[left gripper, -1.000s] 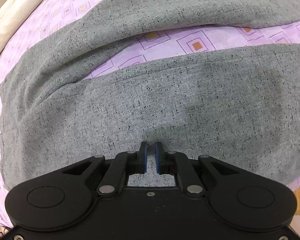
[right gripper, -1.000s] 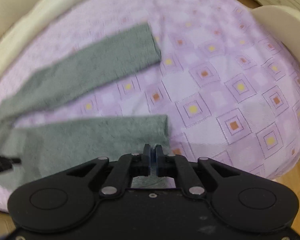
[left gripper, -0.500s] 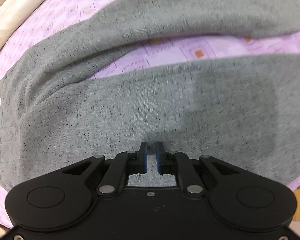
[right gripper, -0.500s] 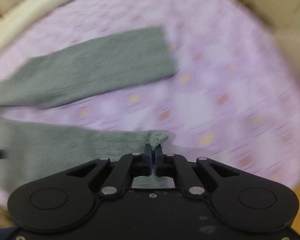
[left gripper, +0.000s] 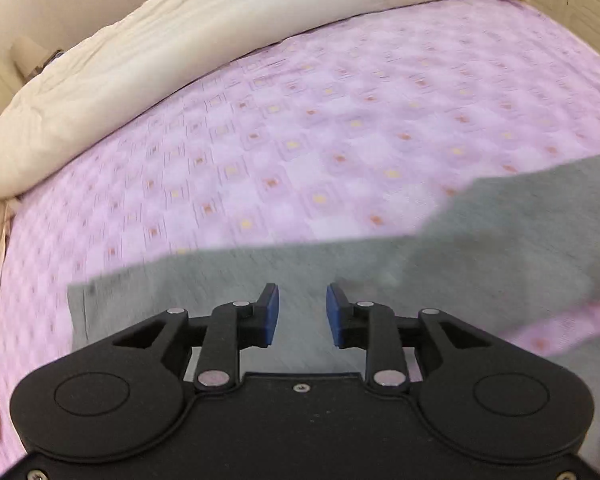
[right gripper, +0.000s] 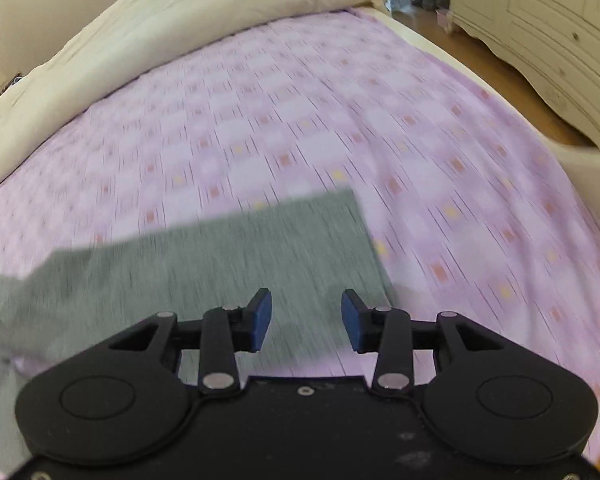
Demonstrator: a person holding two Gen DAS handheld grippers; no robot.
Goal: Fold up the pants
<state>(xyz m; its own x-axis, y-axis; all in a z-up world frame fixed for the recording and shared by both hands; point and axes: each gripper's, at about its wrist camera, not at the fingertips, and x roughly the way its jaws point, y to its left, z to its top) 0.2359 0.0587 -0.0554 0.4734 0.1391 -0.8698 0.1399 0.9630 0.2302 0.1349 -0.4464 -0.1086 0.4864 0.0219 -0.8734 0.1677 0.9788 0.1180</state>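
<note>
Grey speckled pants (left gripper: 440, 264) lie flat on a bed with a pink patterned sheet (left gripper: 320, 128). In the left wrist view my left gripper (left gripper: 299, 314) hovers over the waist end, its jaws opening with nothing pressed between the blue pads. In the right wrist view the pants (right gripper: 220, 260) show a leg that ends in a straight cuff edge at the right. Above that leg end my right gripper (right gripper: 304, 318) is opening too, its pads clear of the cloth. Both views are blurred by motion.
A cream duvet (left gripper: 172, 52) is bunched along the far side of the bed (right gripper: 204, 16). A white wardrobe (right gripper: 548, 28) and wooden floor (right gripper: 476, 56) lie beyond the bed's right edge.
Both grippers let go of the cloth and opened. They lifted and swung across the bed, so the near leg now lies over the far one and the duvet has come into view.
</note>
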